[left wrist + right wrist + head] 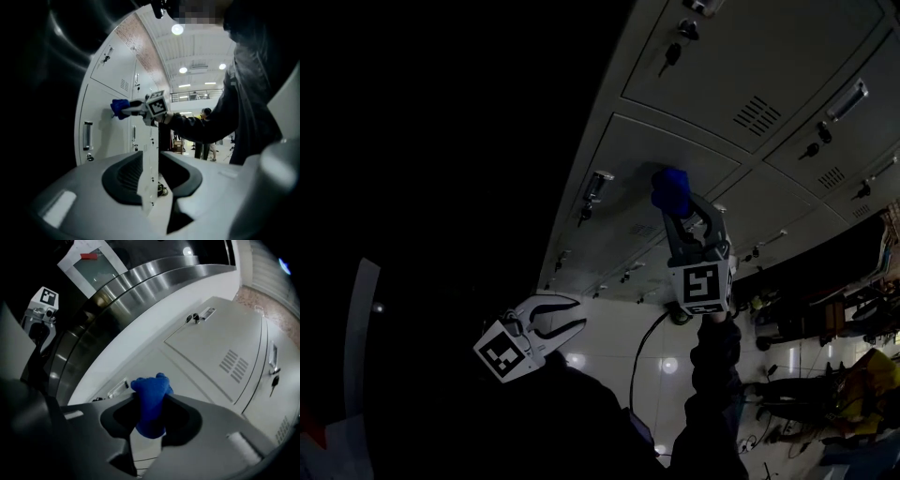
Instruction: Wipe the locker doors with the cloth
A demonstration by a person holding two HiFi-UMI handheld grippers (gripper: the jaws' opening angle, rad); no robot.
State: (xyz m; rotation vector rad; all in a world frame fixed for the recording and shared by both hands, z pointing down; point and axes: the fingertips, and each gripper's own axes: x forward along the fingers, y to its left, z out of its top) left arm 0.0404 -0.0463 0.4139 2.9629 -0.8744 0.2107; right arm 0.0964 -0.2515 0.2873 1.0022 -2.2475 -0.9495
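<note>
A bunched blue cloth is clamped in my right gripper, which is shut on it. The cloth's free end presses against a grey locker door, between that door's handle and the seam to the neighbouring door. My left gripper hangs lower and well off the lockers, open with nothing between its jaws. The bank of locker doors fills the upper right of the head view.
Each door has a metal handle, a key in its lock and a vent grille. A dark cable lies on the glossy floor below. People and gear stand at the far right. The left side of the head view is black.
</note>
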